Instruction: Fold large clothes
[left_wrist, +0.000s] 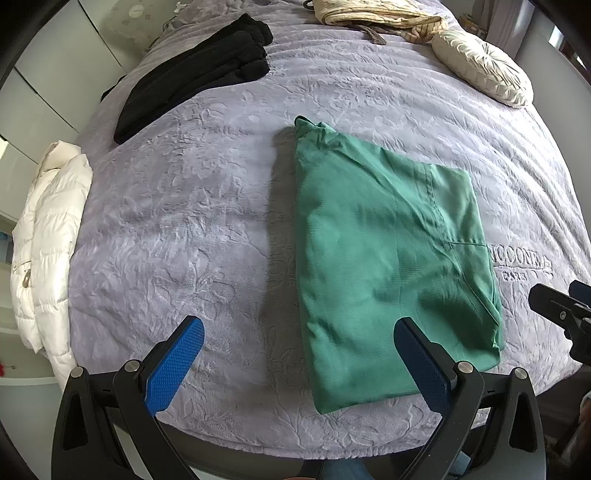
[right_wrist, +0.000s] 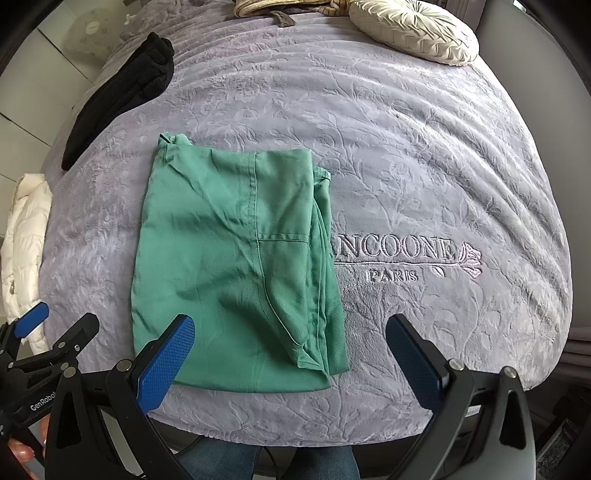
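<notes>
Your lavender embossed plush bedspread (right_wrist: 424, 155): leaf relief, stitched "PARIS" lettering fully readable in right view only. Green garment (right_wrist: 229, 266): thin woven cloth, folded to rough rectangle, lying flat at near edge, layered hems stacked on its right side. Black folded knit (left_wrist: 192, 74), far left. White quilted puffer jacket (left_wrist: 48, 236), draped off left edge. Cream pleated round cushion (left_wrist: 484, 66), far right. Your left gripper (left_wrist: 299, 358) and right gripper (right_wrist: 290, 354): blue textured pads spread wide, gripping nothing, above garment's near edge.

home bedroom | bed (right_wrist: 406, 147) with lilac embossed bedspread ahead of fingers | round cushion (right_wrist: 413, 29) far end | white wardrobe doors (left_wrist: 44, 74) left
</notes>
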